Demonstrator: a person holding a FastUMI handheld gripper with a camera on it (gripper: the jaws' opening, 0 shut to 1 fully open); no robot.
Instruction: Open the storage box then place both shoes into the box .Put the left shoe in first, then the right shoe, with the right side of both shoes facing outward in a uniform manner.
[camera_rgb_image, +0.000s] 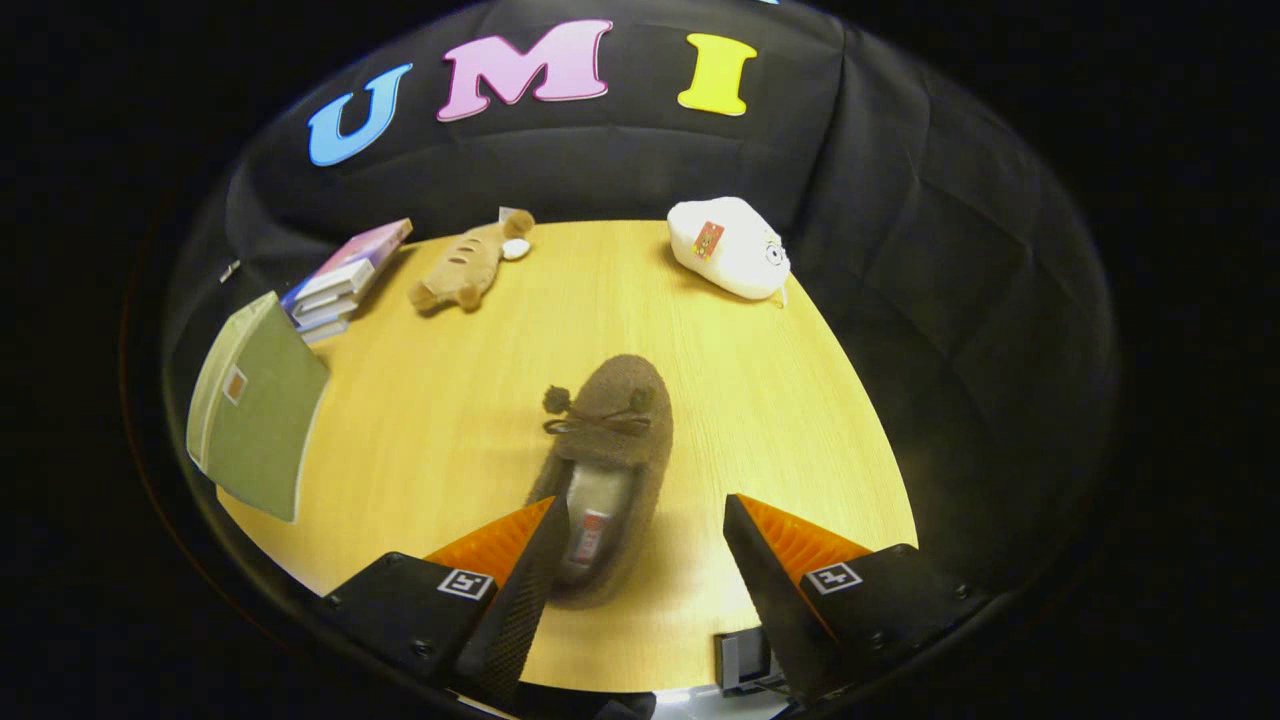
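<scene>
Gripper view: the gripper (640, 540) hangs over the wooden table (760, 400) with its fingers spread wide and gripping nothing. A brown fuzzy shoe (612, 440) lies between them, nearer the left finger, heel near, toe and bow pointing far. Far left, the green storage box (258, 405) rests at the table's edge, beside a stack of books (338, 280). A bread-shaped plush (470, 262) and a white plush (728, 247) sit at the far side.

The step in hand looks like picking up this shoe (which foot it fits I cannot tell). To do it well, shift left until the heel is centred, descend so both fingers straddle the heel, then close.
</scene>
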